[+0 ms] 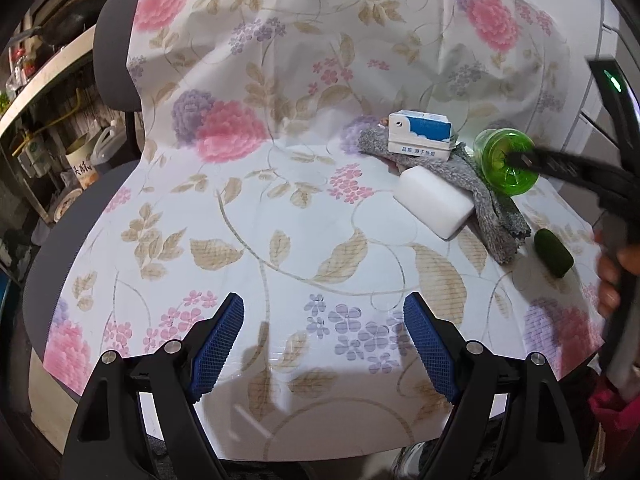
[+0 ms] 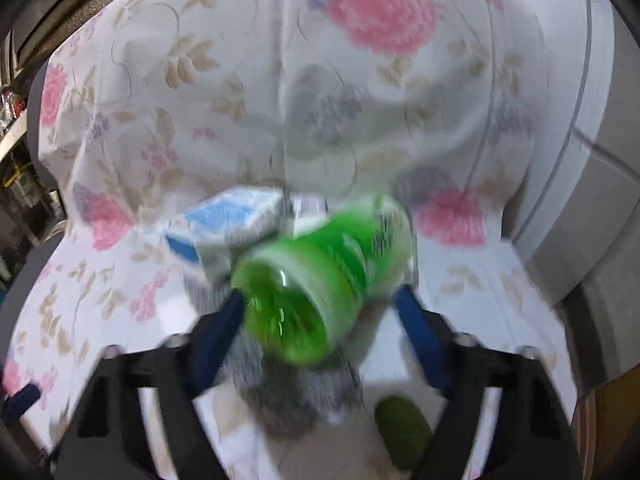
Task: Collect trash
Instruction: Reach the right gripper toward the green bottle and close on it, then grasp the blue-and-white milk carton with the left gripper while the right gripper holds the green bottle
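- Right gripper [image 2: 320,308] straddled the green plastic bottle [image 2: 324,276], which lay on its side on the grey cloth [image 2: 288,404]; the left blue pad [image 2: 224,328] looked to touch the bottle's base, while the right pad stood clear, so no grip was made yet.
- Left gripper [image 1: 323,344] hung with its jaws wide apart and nothing between them, over bare floral sheet [image 1: 280,208].
- To do the pick well, I judged the jaws should centre on the bottle's body rather than its flared base, then close squarely across it so the round, light plastic could not roll or squirt out.
- Lifting should be gentle, since the cloth beneath might drag along.
- Count: one green bottle, one blue-and-white carton [image 1: 420,136], one white block [image 1: 434,206], one grey cloth, one small dark green piece [image 1: 554,254].
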